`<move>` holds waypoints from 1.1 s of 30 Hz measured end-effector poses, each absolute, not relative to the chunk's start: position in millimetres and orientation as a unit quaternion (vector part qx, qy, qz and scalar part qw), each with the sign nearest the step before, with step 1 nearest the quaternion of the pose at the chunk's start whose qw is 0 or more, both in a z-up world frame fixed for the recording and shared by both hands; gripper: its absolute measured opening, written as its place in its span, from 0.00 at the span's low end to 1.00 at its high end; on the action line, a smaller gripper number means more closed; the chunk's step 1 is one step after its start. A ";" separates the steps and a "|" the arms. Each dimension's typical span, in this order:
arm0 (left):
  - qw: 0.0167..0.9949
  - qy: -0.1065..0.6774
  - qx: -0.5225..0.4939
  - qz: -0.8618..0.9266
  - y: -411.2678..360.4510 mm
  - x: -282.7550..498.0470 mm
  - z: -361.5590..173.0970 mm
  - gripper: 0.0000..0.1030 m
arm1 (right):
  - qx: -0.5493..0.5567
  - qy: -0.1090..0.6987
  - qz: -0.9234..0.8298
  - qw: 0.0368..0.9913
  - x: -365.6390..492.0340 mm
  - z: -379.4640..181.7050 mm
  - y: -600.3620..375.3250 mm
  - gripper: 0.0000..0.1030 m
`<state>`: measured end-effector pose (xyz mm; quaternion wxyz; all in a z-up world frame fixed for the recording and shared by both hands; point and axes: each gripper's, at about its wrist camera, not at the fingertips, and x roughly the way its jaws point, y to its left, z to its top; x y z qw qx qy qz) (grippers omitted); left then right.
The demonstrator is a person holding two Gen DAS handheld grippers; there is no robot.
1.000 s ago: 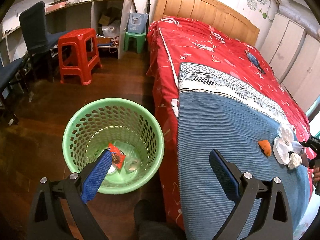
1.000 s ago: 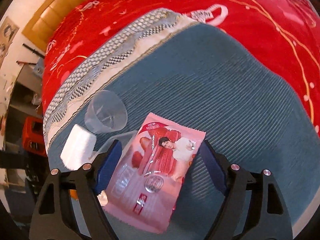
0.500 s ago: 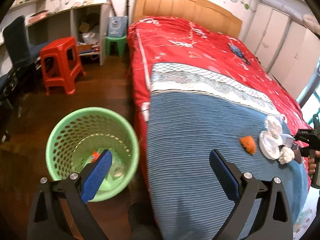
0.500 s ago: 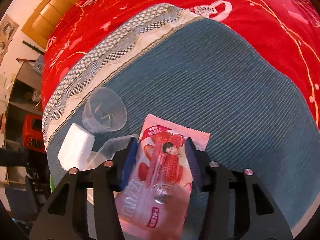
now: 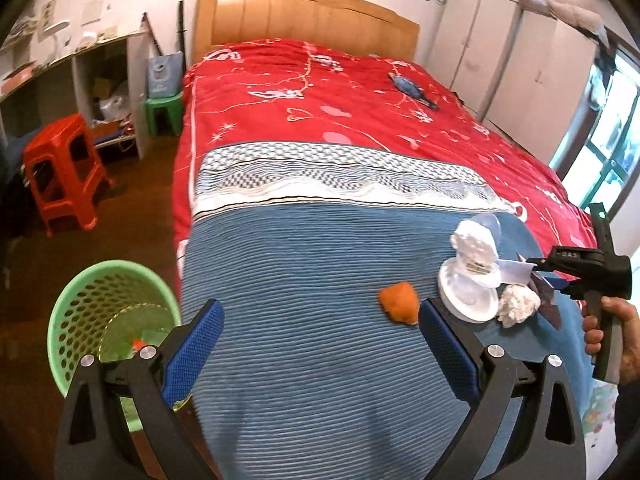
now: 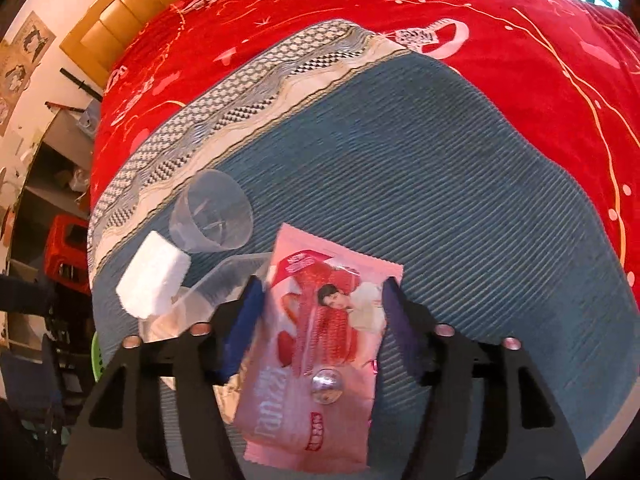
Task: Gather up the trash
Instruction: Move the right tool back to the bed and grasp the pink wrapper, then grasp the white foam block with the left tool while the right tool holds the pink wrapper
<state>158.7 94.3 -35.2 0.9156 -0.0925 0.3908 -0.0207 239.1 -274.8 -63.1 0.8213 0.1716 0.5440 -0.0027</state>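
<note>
My right gripper (image 6: pixel 322 308) is shut on a pink snack wrapper (image 6: pixel 320 344) on the blue blanket (image 6: pixel 440 200). A clear plastic cup (image 6: pixel 212 212), a white foam block (image 6: pixel 154 280) and a clear lid (image 6: pixel 208 292) lie just left of it. My left gripper (image 5: pixel 320 344) is open and empty above the blanket's near end. In the left wrist view an orange scrap (image 5: pixel 398 302), a white lid (image 5: pixel 468 292), the foam block (image 5: pixel 474 242) and a crumpled tissue (image 5: pixel 518 304) lie to its right, by the right gripper (image 5: pixel 540 276). The green basket (image 5: pixel 76 320) stands on the floor at left.
The bed (image 5: pixel 320 92) has a red cover and a wooden headboard (image 5: pixel 304 12). A red stool (image 5: pixel 60 168) and a green stool (image 5: pixel 164 110) stand on the wooden floor left of the bed. Wardrobes (image 5: pixel 520 60) line the right wall.
My right gripper closed on the pink wrapper. My left gripper swung right, away from the green basket and over the blue blanket, staying open.
</note>
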 end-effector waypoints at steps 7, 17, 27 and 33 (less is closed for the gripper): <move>0.916 0.390 -0.076 -0.046 74.6 176.7 -27.7 0.92 | 0.189 0.558 -0.005 0.808 236.9 -81.1 -280.4 0.63; 0.909 0.401 -0.052 -0.101 19.4 217.0 -26.5 0.92 | 0.155 0.553 0.003 0.819 223.8 -82.3 -277.6 0.65; 0.890 0.429 -0.014 -0.152 -48.4 277.1 -43.5 0.92 | 0.156 0.528 0.029 0.835 204.7 -71.5 -293.8 0.58; 0.871 0.456 -0.028 -0.179 -72.6 309.2 -61.0 0.92 | 0.152 0.498 0.038 0.853 193.4 -49.0 -304.6 0.58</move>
